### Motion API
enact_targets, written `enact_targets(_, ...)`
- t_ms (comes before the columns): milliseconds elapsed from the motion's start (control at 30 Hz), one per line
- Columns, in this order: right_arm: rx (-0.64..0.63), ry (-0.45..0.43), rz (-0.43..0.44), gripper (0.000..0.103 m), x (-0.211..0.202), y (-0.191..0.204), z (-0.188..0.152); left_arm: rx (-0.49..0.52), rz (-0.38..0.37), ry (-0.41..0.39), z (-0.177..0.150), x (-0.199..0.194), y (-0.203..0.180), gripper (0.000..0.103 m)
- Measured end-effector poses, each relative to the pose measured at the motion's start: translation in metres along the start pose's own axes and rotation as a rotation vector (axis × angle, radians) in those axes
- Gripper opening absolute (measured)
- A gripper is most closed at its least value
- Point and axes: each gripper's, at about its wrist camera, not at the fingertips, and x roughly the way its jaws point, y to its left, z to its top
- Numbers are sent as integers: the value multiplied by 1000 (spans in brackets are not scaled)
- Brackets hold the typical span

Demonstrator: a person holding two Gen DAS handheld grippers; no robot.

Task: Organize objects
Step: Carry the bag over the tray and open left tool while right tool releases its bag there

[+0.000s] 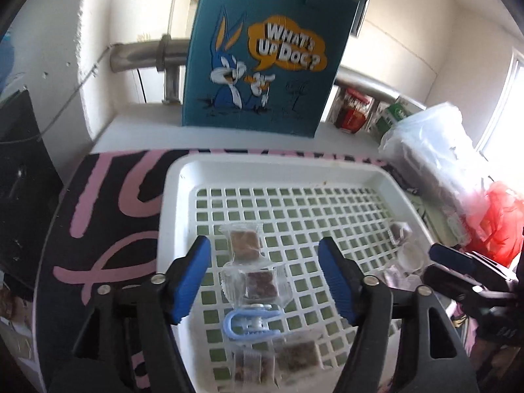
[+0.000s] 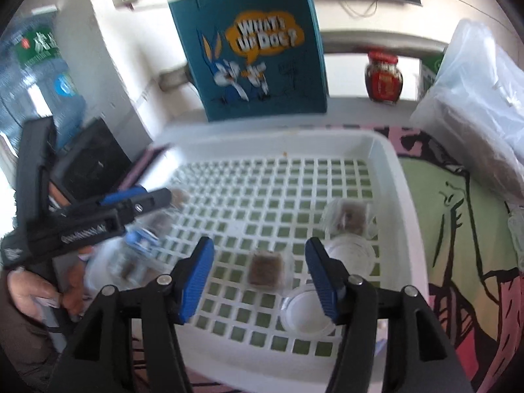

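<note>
Over the white lattice tray, both grippers hovered with jaws spread wide and nothing between them. Blue-padded, the left gripper hung above the tray's near left part, straddling two clear-wrapped brown snack squares; a pale blue clip lay just nearer, with two more wrapped squares against the near edge. The right gripper was poised above the tray's near right part, over another wrapped brown square. A shallow clear dish sat beside its right finger, a further wrapped square nearer the tray's right edge. The person's left hand gripped the left tool at the tray's left side. Behind the tray's far edge stood a teal cartoon-rabbit bag, a red-labelled jar to its right.
</note>
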Motion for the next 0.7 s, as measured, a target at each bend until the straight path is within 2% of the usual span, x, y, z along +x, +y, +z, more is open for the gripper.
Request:
enact_targets(133,18,-120,47,58,-62,2,0,-5,-28,-81,-3,-51,-4,80)
enact_targets(200,2,-181,61,60,-92,6,-5,13,-20,-135,-8,-78,-8,91)
enact_targets(267,-12,-257,54,70,-129,9,-16,35,1,-203,-17,-106,-13,97)
enact_targets(333,-18,-315,58,76,-152,13,-25,51,17,-243,-29,-128,-16,99)
enact_targets(400,-23,-350,70,78,-167,16,-35,66,29,-243,-42,-138,-18,100)
enact_targets(500,-8,-325,85,78,-171,20,-51,92,49,-237,-68,-143,-19,100)
enact_targets(567,-8,-292,100,78,-163,22,-63,102,75,-192,-88,-134,-19,100)
enact_targets(700,-31,-169,4,78,-125,26,-85,113,113,-68,-114,-105,-16,100)
